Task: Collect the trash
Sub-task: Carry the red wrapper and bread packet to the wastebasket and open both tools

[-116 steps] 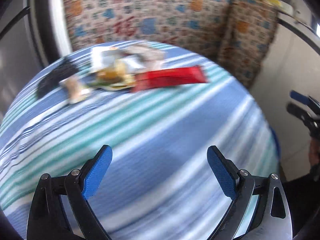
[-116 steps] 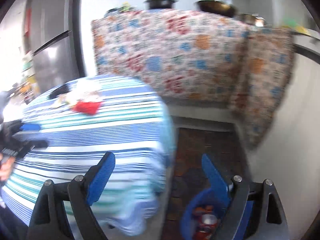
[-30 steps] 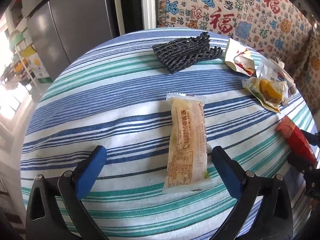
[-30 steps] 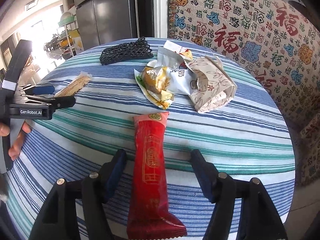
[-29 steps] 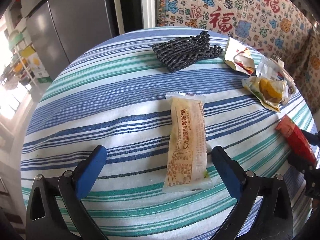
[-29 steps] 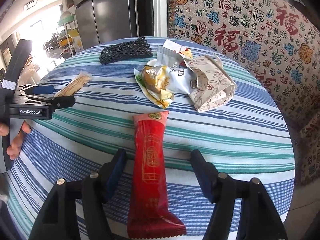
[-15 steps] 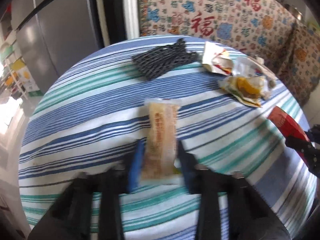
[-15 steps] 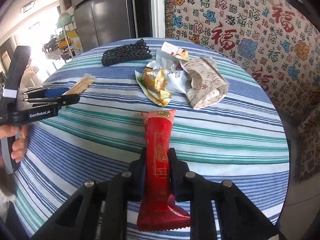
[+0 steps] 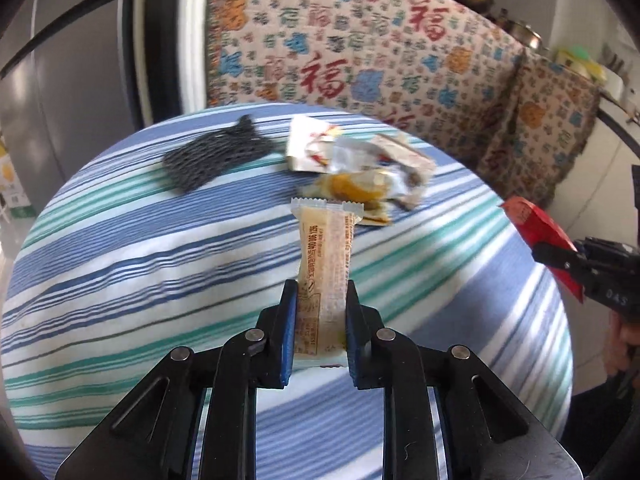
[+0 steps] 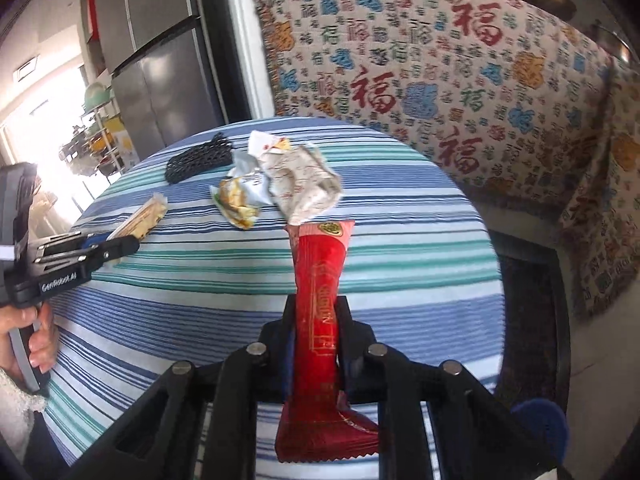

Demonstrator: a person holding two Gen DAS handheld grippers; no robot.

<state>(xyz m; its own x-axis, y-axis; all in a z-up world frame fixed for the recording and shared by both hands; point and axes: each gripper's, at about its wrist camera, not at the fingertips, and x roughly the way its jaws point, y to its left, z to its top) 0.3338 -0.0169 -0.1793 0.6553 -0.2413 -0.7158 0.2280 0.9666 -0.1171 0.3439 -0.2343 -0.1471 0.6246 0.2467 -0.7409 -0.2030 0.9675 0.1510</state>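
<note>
Trash is in both tongs at once: the left gripper (image 9: 321, 330) is clenched on a pale yellow snack wrapper (image 9: 325, 276), which stands up between its blue pads, and the right gripper (image 10: 315, 334) is tightening the last bit onto a long red wrapper (image 10: 320, 308) that sticks out past its tips and hangs below them. Both wrappers look lifted clear of the striped tablecloth (image 10: 400, 280), so I judge two pieces picked up but not yet binned. A blue rim (image 10: 538, 420) low to the right of the right gripper may be the bin; I cannot tell for sure. Left on the table, beyond both tips: a black foam net sleeve (image 10: 199, 162), a crumpled patterned paper wrapper (image 10: 306, 184), a silver foil packet (image 10: 250, 186) and an opened yellow food packet (image 10: 234, 202), all bunched together. Readable writing: "GenRobot.AI" on the left gripper's body in the right view, and the large red 福 characters on the hanging cloth (image 10: 460, 80). The wrappers' print is too small to read.
</note>
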